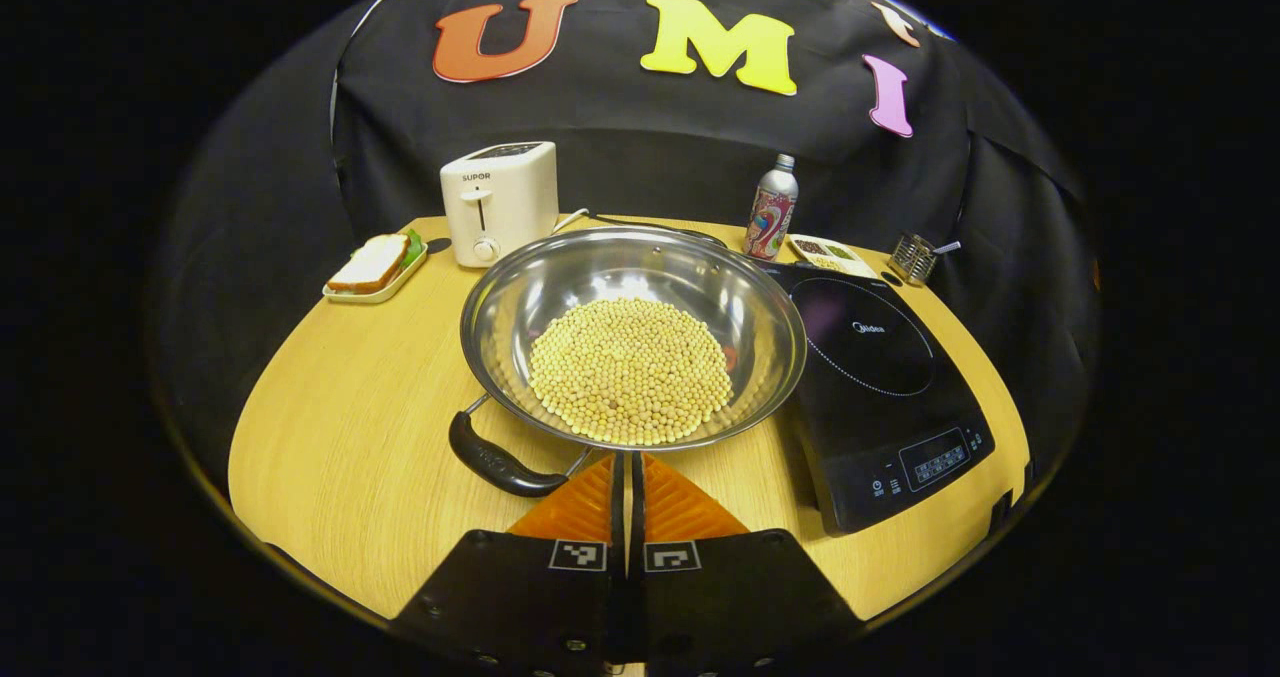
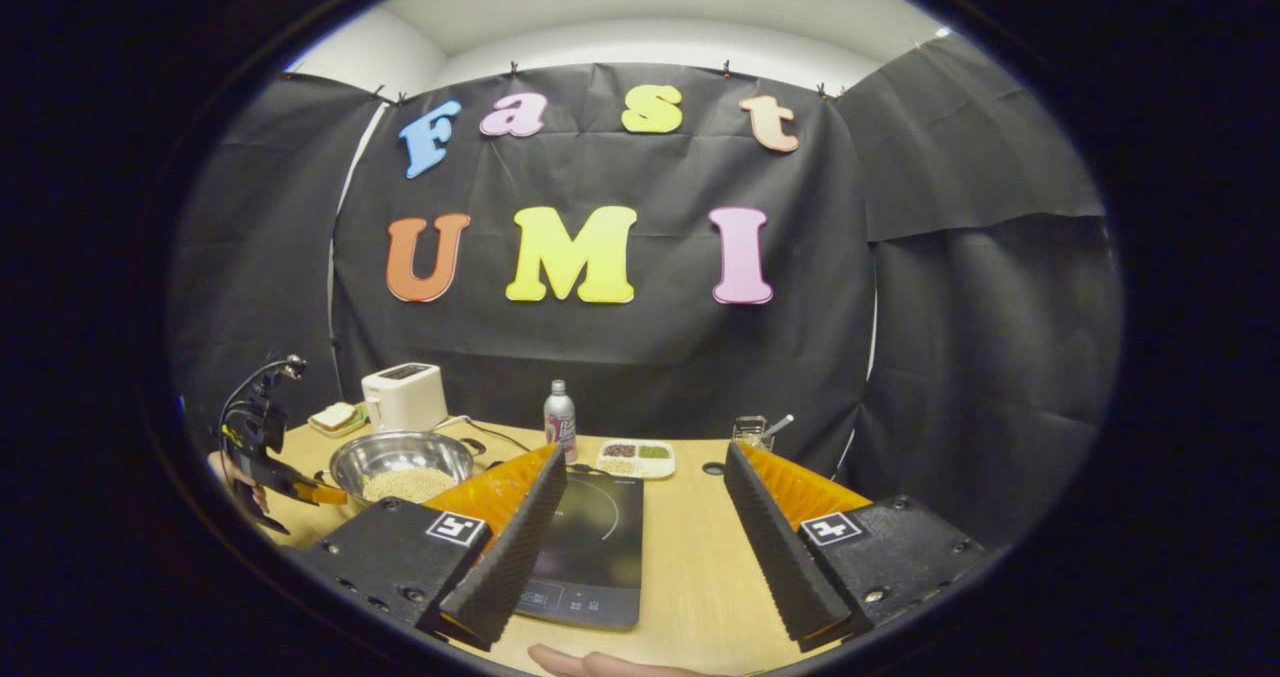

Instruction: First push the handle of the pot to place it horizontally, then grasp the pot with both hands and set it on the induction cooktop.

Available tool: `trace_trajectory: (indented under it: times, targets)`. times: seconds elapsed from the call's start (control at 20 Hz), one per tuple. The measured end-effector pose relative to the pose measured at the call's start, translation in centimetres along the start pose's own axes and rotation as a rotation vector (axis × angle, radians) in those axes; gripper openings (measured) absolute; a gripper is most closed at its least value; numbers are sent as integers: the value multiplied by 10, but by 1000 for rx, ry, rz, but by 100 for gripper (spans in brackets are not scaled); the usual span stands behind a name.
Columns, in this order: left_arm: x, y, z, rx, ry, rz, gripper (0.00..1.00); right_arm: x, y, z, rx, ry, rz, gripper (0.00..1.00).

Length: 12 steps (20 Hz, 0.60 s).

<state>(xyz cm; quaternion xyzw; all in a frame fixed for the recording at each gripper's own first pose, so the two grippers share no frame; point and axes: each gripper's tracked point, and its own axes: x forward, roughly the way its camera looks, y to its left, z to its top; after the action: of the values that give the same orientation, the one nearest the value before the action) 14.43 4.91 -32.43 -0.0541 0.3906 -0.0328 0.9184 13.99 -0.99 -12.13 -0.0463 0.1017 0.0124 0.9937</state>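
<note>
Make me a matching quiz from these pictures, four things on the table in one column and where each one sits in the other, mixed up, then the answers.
Things:
1. toaster
2. pot
3. bottle
4. induction cooktop

Places, as the left gripper view shows them:
A. to the right of the pot
B. at the back, left of the pot
C. middle of the table, holding beans
D. at the back, behind the cooktop

Pairs: 1-B, 2-C, 3-D, 4-A

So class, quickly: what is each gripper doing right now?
Left gripper: shut, holding nothing, just short of the steel pot's black handle.
Right gripper: open, empty.
</note>
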Motion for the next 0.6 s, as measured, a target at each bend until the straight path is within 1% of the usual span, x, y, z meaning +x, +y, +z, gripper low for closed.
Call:
trace_trajectory:
  times: [0.05,0.1,0.15,0.2,0.25,0.3,0.4,0.55,0.6]
  targets:
    - [0,-3,-3,-6,15,-17,10,1,1,2,-3,-4,0,98]
    - [1,-3,-5,-11,32,-25,0,1,2,6,-4,-9,1,98]
    - [3,0,-9,-17,56,-26,11,2,1,8,-2,-11,-2,98]
    - [5,6,-11,-21,76,-7,0,4,-1,11,3,-10,-6,99]
    - [8,14,-12,-29,82,16,0,6,-3,14,10,-8,-10,98]
    - [10,16,-13,-50,87,6,0,8,-3,19,15,-7,-10,99]
    - [8,20,-7,-82,86,-4,0,11,-6,27,24,-14,-16,98]
    - [8,45,-3,-114,78,34,0,14,-14,39,33,-33,-30,98]
    - [10,52,2,-129,71,40,11,15,-18,43,41,-37,-40,98]
